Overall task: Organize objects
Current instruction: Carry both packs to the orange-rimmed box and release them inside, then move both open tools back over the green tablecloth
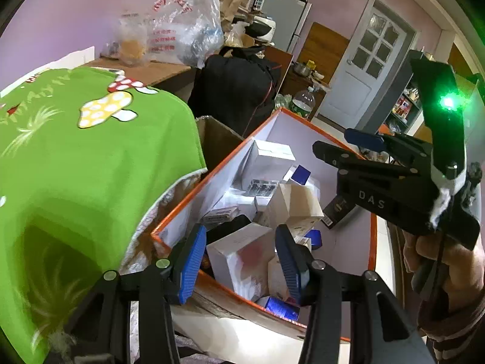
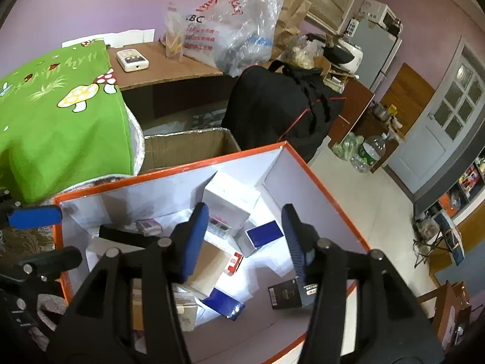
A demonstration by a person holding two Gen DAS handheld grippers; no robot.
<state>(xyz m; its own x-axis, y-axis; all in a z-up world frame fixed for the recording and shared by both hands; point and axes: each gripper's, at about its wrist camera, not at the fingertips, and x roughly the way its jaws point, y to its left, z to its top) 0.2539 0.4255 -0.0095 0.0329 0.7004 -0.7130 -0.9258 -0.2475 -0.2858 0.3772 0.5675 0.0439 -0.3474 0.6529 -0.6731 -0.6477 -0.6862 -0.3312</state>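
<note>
Evidently released: left gripper (image 1: 241, 261) part open, ribbed blue pads (image 1: 192, 262) gripping nothing, poised above a glossy white carton (image 1: 239, 257). Right gripper (image 2: 245, 236) likewise part open and empty, hanging over the orange-rimmed box (image 2: 327, 194), white-walled and heaped with small cartons. Below its right finger, a black packet (image 2: 285, 295); between the fingers, a tan cardboard box (image 2: 209, 261). Left of both, soft green mushroom-print cloth (image 1: 75, 157).

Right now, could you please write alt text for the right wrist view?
An open right gripper, holding nothing, hangs over an orange-edged box filled with small white, blue and black cartons. A green mushroom-print cloth lies left; a black bag sits behind.
</note>
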